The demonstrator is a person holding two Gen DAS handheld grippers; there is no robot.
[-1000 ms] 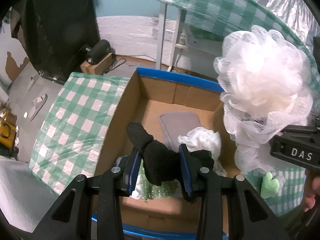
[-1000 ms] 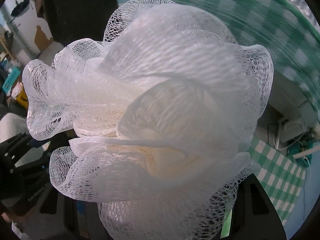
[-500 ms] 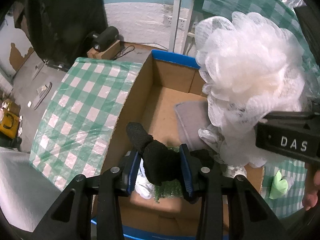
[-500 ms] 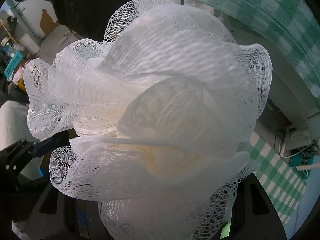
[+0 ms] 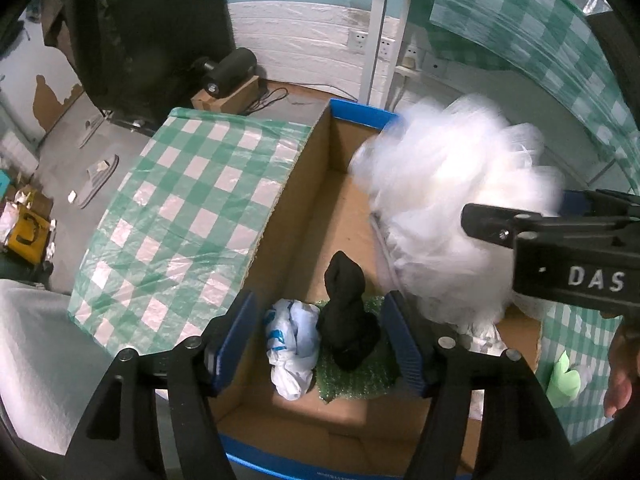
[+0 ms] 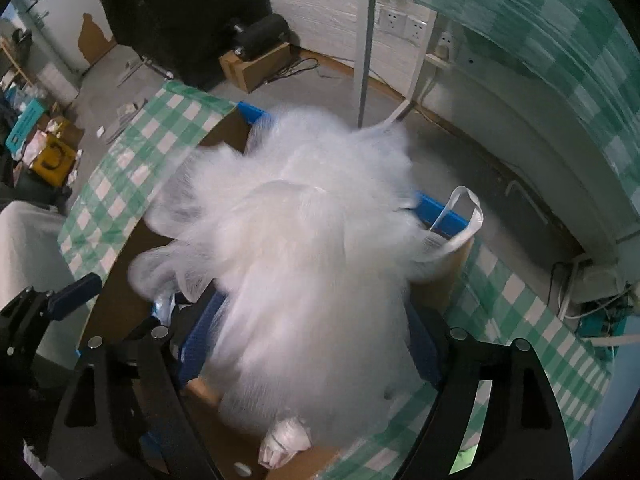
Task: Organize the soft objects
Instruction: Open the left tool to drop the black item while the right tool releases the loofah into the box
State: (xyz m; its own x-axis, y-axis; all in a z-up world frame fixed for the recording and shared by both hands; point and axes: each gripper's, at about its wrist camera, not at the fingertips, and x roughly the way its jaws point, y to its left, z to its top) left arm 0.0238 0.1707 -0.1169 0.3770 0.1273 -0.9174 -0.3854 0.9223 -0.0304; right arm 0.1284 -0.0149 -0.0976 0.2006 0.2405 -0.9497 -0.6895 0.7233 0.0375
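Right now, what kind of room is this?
Probably a lived-in workroom or storage room at home, not a tidy lab. There are slippers on the bare floor, wall sockets with loose cables, and a cardboard box by a green checked tablecloth.

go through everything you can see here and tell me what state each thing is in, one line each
Left claw: jaws opening, pads clear of the sock.
Black sock: released, lying on the green bubble wrap in the box.
Right claw: jaws opening, loofah between them.
White mesh loofah: motion-blurred, over the box.
Cardboard box: open-topped, partly filled.
White plastic bag: crumpled, in the box.
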